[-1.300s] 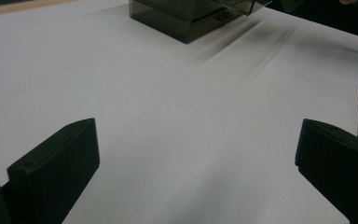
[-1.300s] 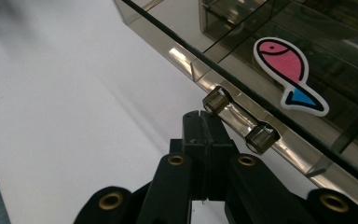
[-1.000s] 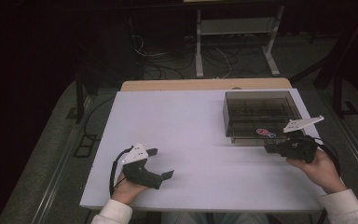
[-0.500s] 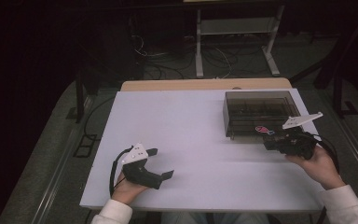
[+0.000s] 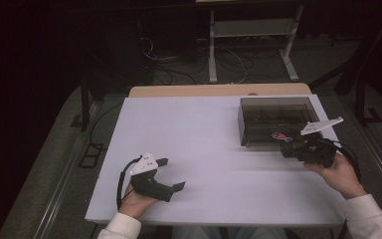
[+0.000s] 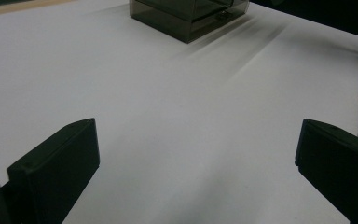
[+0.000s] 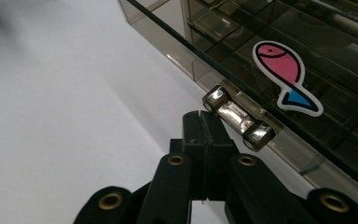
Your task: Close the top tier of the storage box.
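While the left gripper (image 5: 171,173) has kept its place at the near left of the white tabletop (image 5: 204,134), resting on it with fingers (image 6: 56,170) spread wide and nothing between them, the change of the last second lies on the right. Smoked plastic box (image 5: 273,119): far right of the tabletop, lid down, compartments inside, a pink fish sticker (image 7: 285,76) on the lid. Right gripper (image 7: 204,123): moved up and forward to the box's near edge, fingers pressed together and empty, tips just below the small metal latch (image 7: 238,116) on the front. Judgement: the approach looks finished; lifting the latch or lid edge to open the box would follow.
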`<state>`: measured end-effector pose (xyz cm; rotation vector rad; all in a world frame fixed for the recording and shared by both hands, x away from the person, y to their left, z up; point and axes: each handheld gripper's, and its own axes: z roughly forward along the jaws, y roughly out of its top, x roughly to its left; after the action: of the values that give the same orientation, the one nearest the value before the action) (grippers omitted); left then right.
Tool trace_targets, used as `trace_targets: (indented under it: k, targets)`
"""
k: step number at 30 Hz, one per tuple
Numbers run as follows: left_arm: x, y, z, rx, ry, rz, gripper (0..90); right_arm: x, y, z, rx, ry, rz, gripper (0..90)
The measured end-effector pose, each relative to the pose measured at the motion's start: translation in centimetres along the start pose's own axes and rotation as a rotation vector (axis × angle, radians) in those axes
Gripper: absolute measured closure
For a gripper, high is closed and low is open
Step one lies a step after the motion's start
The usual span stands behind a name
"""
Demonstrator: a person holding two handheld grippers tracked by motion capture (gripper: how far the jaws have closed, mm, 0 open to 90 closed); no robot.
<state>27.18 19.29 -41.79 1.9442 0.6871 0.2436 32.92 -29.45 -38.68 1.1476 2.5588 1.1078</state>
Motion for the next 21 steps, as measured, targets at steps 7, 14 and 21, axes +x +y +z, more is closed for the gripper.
trace_targets:
  k: [7,14,21]
  targets:
    - [-0.03,0.00,0.04,0.004,-0.001,0.002,0.0,-0.33,0.05,0.11,-0.003,0.003,0.007,89.2]
    - [-0.03,0.01,0.03,0.003,0.000,0.002,0.0,-0.70,0.13,0.22,-0.009,0.003,0.020,89.2]
    - [-0.03,0.01,0.04,0.002,0.000,0.001,0.0,-0.92,0.27,0.27,-0.005,0.001,0.021,89.1]
